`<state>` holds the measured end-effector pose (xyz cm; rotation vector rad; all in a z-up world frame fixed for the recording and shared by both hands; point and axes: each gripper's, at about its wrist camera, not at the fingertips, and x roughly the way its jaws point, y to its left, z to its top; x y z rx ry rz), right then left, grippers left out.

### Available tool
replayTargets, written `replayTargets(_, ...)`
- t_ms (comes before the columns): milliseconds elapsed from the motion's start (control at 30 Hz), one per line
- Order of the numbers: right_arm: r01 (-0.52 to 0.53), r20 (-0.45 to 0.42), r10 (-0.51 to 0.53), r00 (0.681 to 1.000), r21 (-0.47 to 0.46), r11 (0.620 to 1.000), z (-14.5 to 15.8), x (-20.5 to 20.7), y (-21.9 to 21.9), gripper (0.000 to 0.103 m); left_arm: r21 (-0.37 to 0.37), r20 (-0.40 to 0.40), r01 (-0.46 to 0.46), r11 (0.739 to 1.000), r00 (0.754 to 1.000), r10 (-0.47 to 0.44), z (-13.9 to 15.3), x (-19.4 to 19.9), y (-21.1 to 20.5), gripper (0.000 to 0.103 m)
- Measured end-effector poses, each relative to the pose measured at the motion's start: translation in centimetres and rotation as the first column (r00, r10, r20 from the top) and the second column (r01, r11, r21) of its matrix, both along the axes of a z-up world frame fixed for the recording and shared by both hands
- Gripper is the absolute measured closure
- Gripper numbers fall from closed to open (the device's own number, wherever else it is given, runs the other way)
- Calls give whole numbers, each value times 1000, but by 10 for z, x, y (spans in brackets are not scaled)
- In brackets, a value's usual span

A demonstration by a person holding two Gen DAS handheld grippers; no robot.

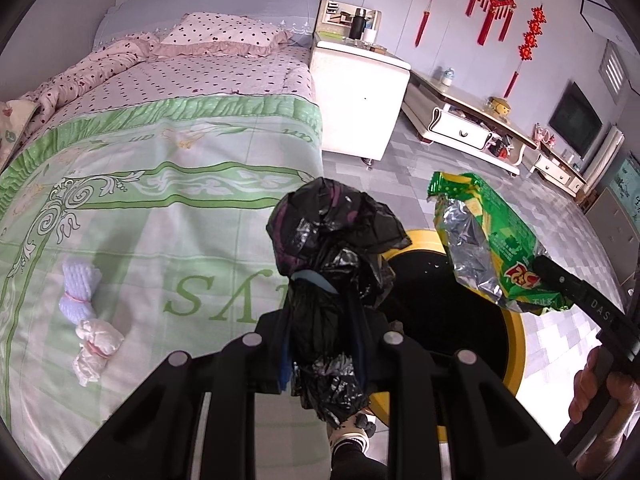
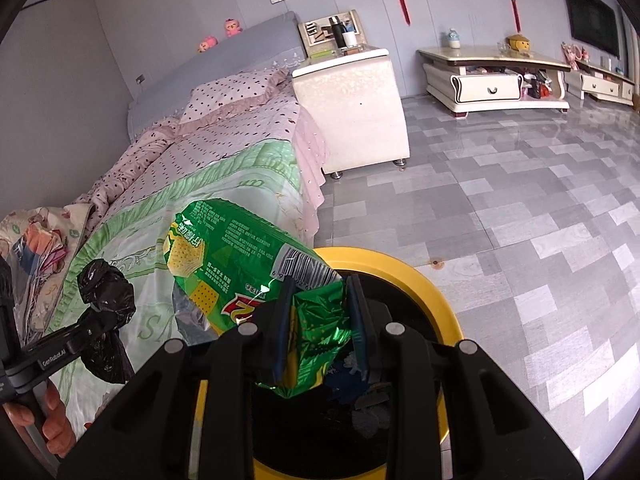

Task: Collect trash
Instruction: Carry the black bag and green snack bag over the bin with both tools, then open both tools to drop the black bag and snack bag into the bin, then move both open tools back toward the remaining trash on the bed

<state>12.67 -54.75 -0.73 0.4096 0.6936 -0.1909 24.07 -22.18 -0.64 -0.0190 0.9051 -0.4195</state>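
Note:
My left gripper [image 1: 324,292] is shut on a crumpled black plastic bag [image 1: 332,232] and holds it by the near edge of the bed, beside the bin. My right gripper [image 2: 320,292] is shut on a green cracker wrapper [image 2: 240,256] and holds it above the yellow-rimmed trash bin [image 2: 400,268]. The bin [image 1: 516,332] stands on the floor next to the bed and has some trash inside. The wrapper [image 1: 492,240] and right gripper also show in the left wrist view, and the black bag [image 2: 106,292] with the left gripper shows in the right wrist view.
On the green bedspread [image 1: 160,208] lie a white foam net bundle [image 1: 80,288] and a crumpled white wad [image 1: 96,344]. A white nightstand [image 1: 356,92] stands beside the bed, a low TV cabinet [image 1: 468,124] along the wall. Grey tiled floor [image 2: 520,220] lies to the right.

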Motion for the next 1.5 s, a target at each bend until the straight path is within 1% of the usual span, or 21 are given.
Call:
replayTargets(333, 43, -36, -43, 998, 14, 999, -21, 3, -20, 78, 30, -38, 53, 998, 998, -52, -22, -4, -42, 81)
replayTargets(567, 50, -32, -50, 998, 14, 999, -24, 4, -23, 77, 20, -55, 78, 997, 996, -76, -28, -8, -58, 81)
replayTargets(633, 53, -26, -53, 998, 21, 998, -23, 3, -24, 74, 21, -50, 85, 996, 995, -83, -28, -9, -60, 81)
replayTargets(733, 62, -25, -61, 998, 26, 998, -22, 1, -26, 69, 14, -51, 98, 995, 994, -97, -28, -10, -62, 74)
replayTargets(800, 71, -25, -70, 997, 30, 997, -22, 0, -28, 67, 5, -49, 95, 995, 994, -95, -27, -11, -60, 65)
replayTargets(867, 80, -28, -79, 996, 33, 996, -22, -1, -30, 67, -6, -42, 91, 996, 995, -91, -26, -11, -56, 50)
replayTargets(900, 89, -30, -88, 996, 33, 996, -22, -2, -31, 64, -10, -37, 89, 996, 995, -89, -25, -11, -54, 44)
replayTargets(933, 97, -28, -96, 995, 35, 995, -22, -3, -31, 59, -16, -32, 87, 996, 996, -88, -24, -12, -52, 41)
replayTargets(967, 102, -28, -101, 994, 36, 994, -22, -4, -32, 57, -18, -31, 84, 996, 996, -84, -23, -11, -50, 38)
replayTargets(1133, 107, -23, -106, 994, 41, 993, -18, -7, -30, 53, -26, -15, 74, 997, 997, -74, -18, -13, -41, 31)
replayTargets(1233, 95, -15, -94, 995, 42, 995, -14, -8, -25, 51, -24, -4, 68, 997, 998, -69, -15, -14, -33, 31)
replayTargets(1367, 58, -7, -57, 998, 40, 998, -8, -7, -12, 48, -25, 7, 49, 998, 999, -49, -10, -17, -15, 28)
replayTargets(1500, 4, 1, -4, 1000, 38, 999, -4, -2, 9, 45, -19, 20, 25, 999, 999, -25, -5, -21, 9, 27)
